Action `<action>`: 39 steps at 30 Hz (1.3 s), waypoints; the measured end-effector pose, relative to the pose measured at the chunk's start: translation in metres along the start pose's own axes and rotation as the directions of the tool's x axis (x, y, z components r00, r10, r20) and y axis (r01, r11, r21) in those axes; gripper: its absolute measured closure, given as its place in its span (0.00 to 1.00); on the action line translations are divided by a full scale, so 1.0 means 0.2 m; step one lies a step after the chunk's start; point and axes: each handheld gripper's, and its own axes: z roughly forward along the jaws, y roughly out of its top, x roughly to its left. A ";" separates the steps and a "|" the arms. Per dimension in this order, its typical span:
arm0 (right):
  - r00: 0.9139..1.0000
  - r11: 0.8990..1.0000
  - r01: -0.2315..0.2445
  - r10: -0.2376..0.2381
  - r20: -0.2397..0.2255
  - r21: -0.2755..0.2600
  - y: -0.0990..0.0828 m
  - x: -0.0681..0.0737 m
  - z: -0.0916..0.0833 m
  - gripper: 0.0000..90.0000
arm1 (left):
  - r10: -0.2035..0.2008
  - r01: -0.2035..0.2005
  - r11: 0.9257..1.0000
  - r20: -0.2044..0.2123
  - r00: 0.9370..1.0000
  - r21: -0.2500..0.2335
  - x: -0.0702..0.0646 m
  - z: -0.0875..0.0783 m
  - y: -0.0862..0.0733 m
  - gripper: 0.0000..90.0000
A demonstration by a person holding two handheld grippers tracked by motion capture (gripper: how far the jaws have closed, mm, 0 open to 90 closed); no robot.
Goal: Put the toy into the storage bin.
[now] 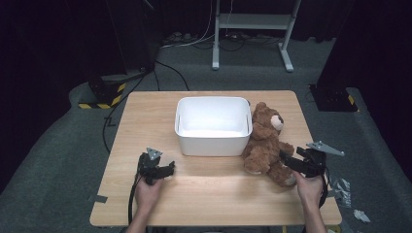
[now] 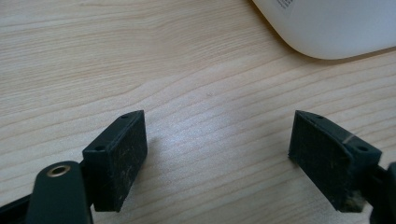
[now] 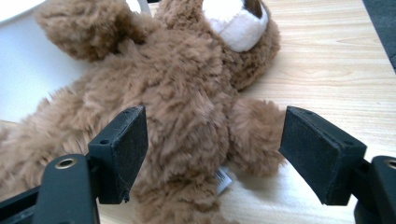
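Left gripper [image 1: 167, 169] low over the near-left part of the wooden table [image 1: 145, 116], held in the left hand [image 1: 147, 193], forearm cut off by the bottom edge. Jaws spread wide in the left gripper view, nothing but bare wood grain between them. Rounded corner of the white bin [image 2: 336, 25] at the top right of that view, most of it cut off by the frame.

White bin [image 1: 213, 141] at the middle of the table, open side up, inside washed out by glare and hard to read.

Brown teddy bear [image 1: 265, 141] lying on its back just right of the bin, touching its right wall, head toward the far side, legs toward the near side. Far arm pressed against the bin in the right gripper view; a small white tag [image 3: 223, 178] peeking from under its body, print too small to read.

Right gripper [image 1: 289, 161] at the bear's near-right side, held in the right hand [image 1: 308, 187]. Jaws wide apart, one over the belly fur, the other outside the bear's arm [image 3: 254, 135]; contact with the fur hard to judge.
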 end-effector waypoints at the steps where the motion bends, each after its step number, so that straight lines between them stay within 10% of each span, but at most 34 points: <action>1: 1.000 1.000 0.000 0.000 -0.005 0.001 0.01 0.00 0.01 0.26 | 0.000 0.000 1.000 0.000 1.000 0.000 0.00 0.00 0.00 0.21; 39: 0.998 0.995 -0.053 0.054 -0.010 0.088 0.25 0.01 0.24 0.20 | 0.003 -0.003 1.000 0.001 1.000 0.003 0.00 0.00 0.00 0.21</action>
